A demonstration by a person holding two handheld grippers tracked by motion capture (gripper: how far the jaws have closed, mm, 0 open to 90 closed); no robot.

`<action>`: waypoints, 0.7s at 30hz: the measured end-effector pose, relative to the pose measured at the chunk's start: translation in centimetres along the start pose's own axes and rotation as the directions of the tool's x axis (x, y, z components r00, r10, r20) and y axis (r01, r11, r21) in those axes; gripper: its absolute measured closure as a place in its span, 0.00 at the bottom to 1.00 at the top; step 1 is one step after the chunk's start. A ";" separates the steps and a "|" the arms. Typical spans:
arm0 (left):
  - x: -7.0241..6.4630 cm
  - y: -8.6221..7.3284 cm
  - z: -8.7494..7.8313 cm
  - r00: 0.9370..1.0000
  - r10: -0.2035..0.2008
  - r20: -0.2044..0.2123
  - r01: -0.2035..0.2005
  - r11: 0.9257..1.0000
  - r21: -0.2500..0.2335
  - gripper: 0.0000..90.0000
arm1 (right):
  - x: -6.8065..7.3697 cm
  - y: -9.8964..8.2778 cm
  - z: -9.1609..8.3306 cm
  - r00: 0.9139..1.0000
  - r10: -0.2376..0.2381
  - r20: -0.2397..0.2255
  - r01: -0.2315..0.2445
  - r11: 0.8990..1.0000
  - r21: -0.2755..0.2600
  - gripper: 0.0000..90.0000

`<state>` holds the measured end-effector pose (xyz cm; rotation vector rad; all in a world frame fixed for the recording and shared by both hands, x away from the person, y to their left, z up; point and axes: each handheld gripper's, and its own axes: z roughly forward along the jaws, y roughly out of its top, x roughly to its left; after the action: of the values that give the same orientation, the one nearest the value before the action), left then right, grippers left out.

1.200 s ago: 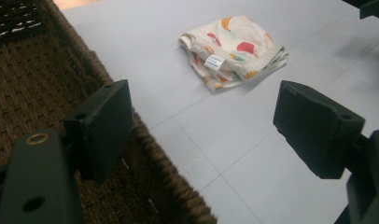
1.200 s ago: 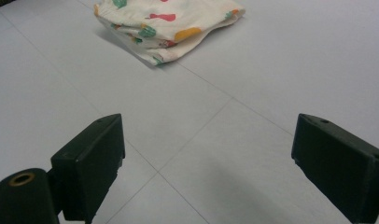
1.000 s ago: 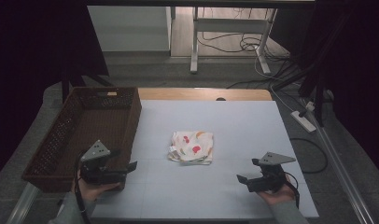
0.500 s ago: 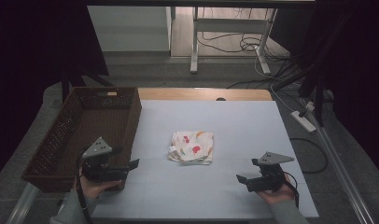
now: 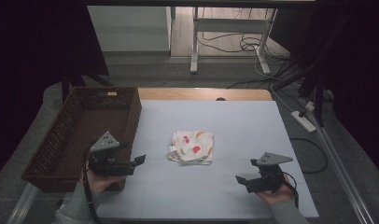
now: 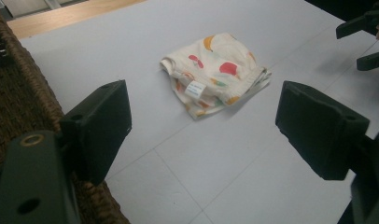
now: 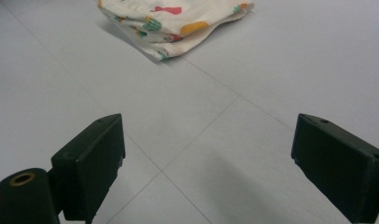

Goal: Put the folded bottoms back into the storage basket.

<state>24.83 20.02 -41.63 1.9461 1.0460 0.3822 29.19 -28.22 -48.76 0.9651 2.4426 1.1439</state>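
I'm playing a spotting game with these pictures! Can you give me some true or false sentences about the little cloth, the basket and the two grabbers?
1. The folded printed cloth lies on the table, outside the basket. True.
2. The left gripper is squeezing the cloth. False: its jaws stand wide open, apart from the cloth.
3. The wicker basket sits at the table's left side. True.
4. The right gripper is shut tight. False: its jaws are open, with bare table between them.
5. The cloth is plain black. False: it is cream with red, orange and green shapes.
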 end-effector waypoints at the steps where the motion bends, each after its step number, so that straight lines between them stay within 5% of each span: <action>1: 0.0 0.1 0.1 1.000 -0.001 0.000 0.001 1.000 0.001 0.20 | 0.0 0.0 0.0 1.000 0.000 0.000 0.000 1.000 0.000 0.11; 21: 0.2 1.9 2.4 1.000 -0.005 -0.001 0.005 1.000 0.028 0.20 | 0.0 0.0 0.1 1.000 0.000 0.002 0.000 1.000 0.009 0.11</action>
<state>27.41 18.32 -41.53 1.9682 1.0624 0.3677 29.24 -28.18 -48.86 0.9686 2.4483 1.1321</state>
